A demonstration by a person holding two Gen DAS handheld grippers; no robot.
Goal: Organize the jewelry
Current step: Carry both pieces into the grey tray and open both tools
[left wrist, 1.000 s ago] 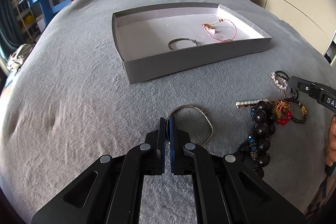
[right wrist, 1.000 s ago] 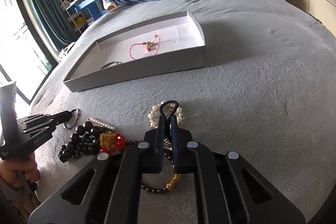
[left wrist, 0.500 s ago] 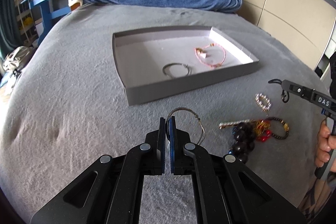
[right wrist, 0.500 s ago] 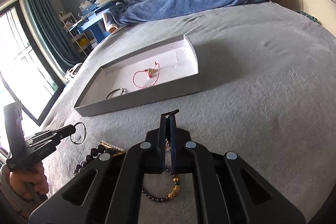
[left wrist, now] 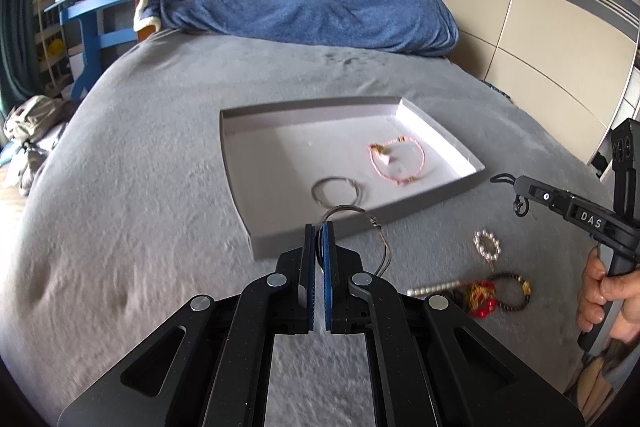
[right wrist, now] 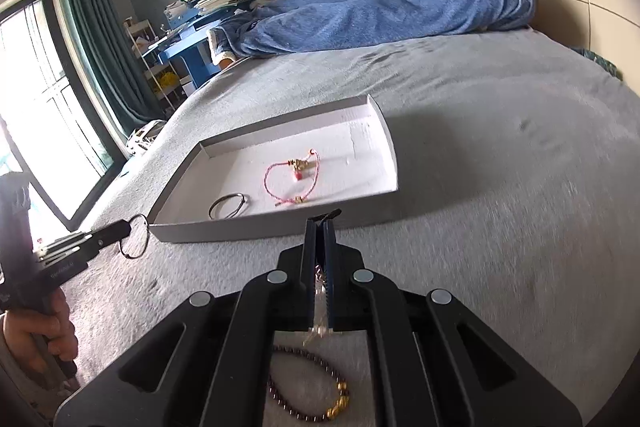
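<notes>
**Two pieces in the tray, two more in the air, a small heap left**

Left wrist view: The grey tray on the bed cover already holds two pieces, a wire bangle and a pink cord bracelet. The left gripper has its jaws clenched on a second wire bangle, which hangs from the tips toward 3 o'clock, just in front of the near wall of the tray and not yet over it. At 3 o'clock, the right gripper carries a small black piece with a thin chain under it; I judge it to be a hair tie with a charm, but it is too small to be sure. Still on the cover, at 4 o'clock, lie a pearl ring-shaped piece, a pearl hair clip, a red and gold ornament and a dark bead bracelet.

Right wrist view: The right gripper's jaws are pressed together on the black piece, which sticks out at the tips toward 1 o'clock, near the front wall of the tray but outside it. At 9 o'clock the left gripper holds its bangle above the cover, just beside the tray corner. By my judgement the task is about half done: both held pieces must go in, then the heap.
</notes>
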